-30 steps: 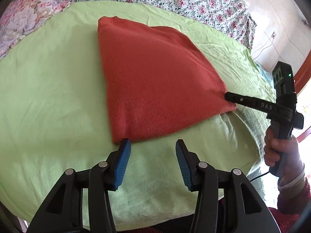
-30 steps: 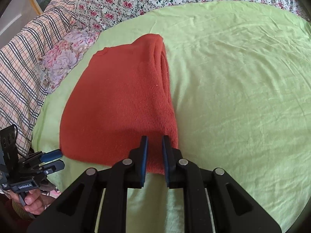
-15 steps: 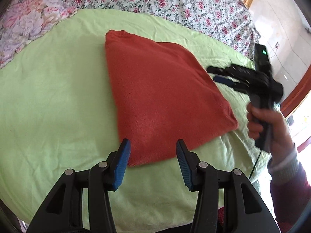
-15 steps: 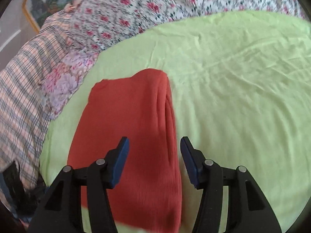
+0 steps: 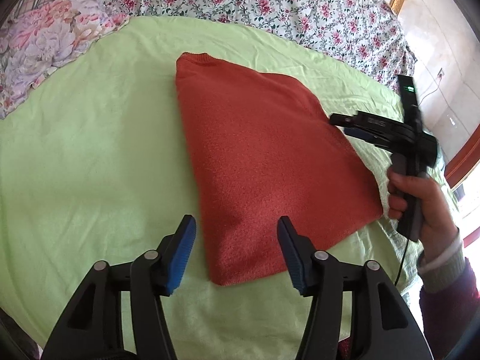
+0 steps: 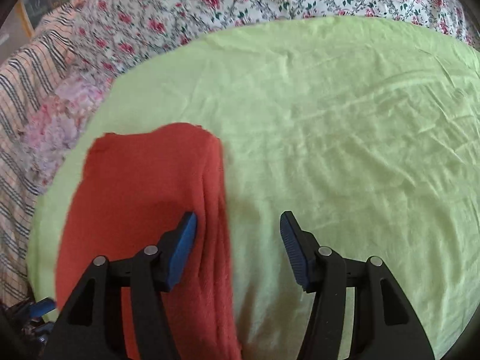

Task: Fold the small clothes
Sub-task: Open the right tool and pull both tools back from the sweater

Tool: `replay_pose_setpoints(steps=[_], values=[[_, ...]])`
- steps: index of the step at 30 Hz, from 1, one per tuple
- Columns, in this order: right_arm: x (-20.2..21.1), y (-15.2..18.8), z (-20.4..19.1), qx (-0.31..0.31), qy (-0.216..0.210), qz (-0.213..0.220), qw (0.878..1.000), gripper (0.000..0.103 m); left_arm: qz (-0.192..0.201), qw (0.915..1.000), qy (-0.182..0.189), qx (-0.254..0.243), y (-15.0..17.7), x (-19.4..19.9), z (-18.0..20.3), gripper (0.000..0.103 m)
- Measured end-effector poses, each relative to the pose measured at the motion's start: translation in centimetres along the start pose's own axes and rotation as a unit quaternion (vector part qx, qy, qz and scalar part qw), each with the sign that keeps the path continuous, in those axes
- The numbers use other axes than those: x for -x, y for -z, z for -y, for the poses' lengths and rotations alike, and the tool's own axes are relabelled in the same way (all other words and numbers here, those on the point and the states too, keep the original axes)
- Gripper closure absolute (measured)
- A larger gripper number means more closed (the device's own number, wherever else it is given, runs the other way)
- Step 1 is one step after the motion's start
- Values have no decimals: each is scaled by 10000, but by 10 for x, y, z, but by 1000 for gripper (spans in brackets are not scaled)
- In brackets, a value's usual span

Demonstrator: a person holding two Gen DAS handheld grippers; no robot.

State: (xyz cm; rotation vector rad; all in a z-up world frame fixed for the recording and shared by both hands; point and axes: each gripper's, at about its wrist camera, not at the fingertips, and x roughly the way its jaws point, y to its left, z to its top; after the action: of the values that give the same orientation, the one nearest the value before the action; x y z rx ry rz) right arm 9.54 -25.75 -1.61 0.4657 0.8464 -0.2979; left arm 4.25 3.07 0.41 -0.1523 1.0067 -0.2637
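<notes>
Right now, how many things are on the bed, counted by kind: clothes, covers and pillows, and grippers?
Clothes: 1, the folded red sweater.
Covers and pillows: 4, the green sheet, the rose-print cover, the pink flowered pillow and the checked blanket.
Grippers: 2, the left gripper and the right gripper, both open.
Total: 7.

The left wrist camera looks down from close above the near edge of the bed (image 5: 90,138), facing the red sweater (image 5: 264,165) and the right gripper (image 5: 345,124). The right wrist camera faces along the sweater's (image 6: 144,195) folded side. Both views share sweater and green sheet (image 6: 330,120).
</notes>
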Motion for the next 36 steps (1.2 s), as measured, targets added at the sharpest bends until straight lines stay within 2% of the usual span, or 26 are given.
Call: replay_pose_setpoints(steps=[2, 8, 15, 20, 26, 28, 36], values=[[17, 9, 1, -64, -146, 66, 9999, 43, 21, 10000, -59, 3, 1, 2, 3, 35], [51, 36, -4, -105, -550, 93, 9984, 41, 75, 9997, -218, 23, 3, 7, 9, 28], [77, 74, -8, -44, -835, 106, 9964, 24, 117, 9986, -507, 57, 15, 12, 7, 23], [91, 107, -19, 411, -781, 114, 9960, 18, 135, 9968, -785, -76, 28, 14, 8, 22], [108, 134, -34, 1027, -717, 232, 9919, 12, 106, 9902, -1329, -424, 43, 16, 12, 22], [112, 139, -38, 1204, -692, 247, 9900, 6, 126, 9881, -1435, -544, 48, 18, 13, 22], [109, 146, -54, 1541, -668, 215, 9856, 3, 179, 9879, -1469, -468, 48, 22, 14, 18]])
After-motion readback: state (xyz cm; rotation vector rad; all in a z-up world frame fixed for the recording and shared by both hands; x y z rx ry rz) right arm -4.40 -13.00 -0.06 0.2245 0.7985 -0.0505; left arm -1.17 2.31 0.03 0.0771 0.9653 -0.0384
